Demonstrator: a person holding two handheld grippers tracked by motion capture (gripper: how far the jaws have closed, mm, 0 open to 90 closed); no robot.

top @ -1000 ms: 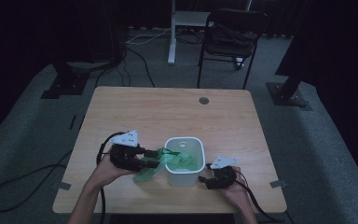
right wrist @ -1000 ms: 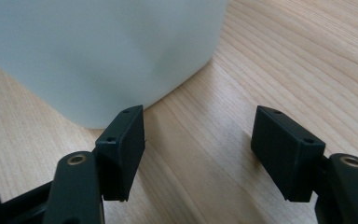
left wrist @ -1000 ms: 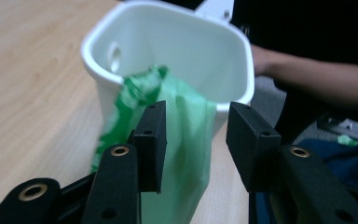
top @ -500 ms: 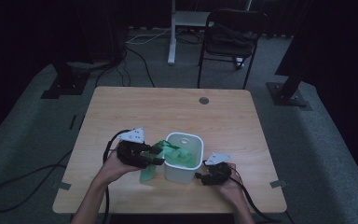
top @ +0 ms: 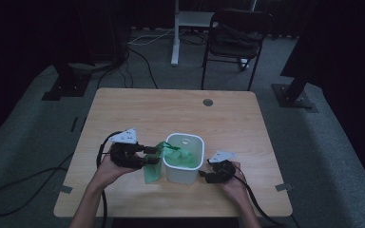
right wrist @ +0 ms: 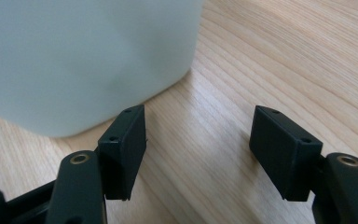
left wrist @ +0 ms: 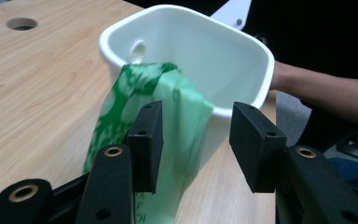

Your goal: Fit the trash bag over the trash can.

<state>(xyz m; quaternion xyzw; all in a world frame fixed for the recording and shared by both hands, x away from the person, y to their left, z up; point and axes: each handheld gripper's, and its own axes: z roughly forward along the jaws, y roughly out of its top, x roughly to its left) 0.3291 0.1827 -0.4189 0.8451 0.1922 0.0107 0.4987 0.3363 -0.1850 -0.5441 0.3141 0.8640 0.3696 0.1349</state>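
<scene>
Left gripper point(left wrist: 193, 144) backed off bag point(left wrist: 163, 126), jaws now released. Bag draped over bin point(top: 184, 159) left rim. Right gripper point(right wrist: 200, 149) released, beside bin. Regrip bag edge, spread evenly over rim.

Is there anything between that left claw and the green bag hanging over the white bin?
Nothing visible does. The left gripper is open, and the green bag draped over the white bin's rim hangs just past its jaws.

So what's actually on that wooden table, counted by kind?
White plastic bin: 1
Green plastic bag draped over its rim: 1
Black handheld two-jaw grippers, left gripper and right gripper: 2
Total: 4
</scene>
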